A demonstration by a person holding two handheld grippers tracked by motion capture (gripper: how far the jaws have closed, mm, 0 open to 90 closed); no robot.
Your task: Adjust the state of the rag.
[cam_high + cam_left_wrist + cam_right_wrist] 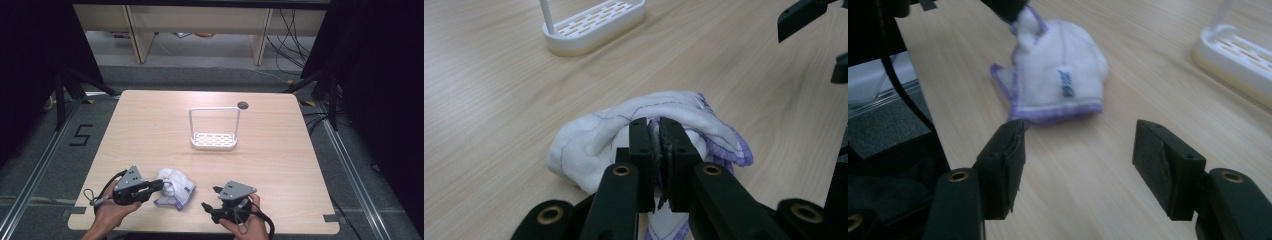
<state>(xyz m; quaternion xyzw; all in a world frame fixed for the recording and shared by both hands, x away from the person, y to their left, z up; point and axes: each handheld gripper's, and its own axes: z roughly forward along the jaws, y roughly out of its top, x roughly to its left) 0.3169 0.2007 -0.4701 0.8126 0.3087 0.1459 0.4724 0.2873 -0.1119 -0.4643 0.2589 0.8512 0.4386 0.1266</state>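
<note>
Two tools: the left tool [659,150] pinches only a thin fold of the cloth [175,187], which may slip free, while the right tool [1083,165] gapes empty.

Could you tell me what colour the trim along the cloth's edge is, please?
Purple, on a white cloth; the right gripper view shows it best.

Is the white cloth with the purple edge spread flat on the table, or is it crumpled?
Crumpled. The cloth lies bunched in a rounded heap, and the left gripper pinches one fold of it.
</note>
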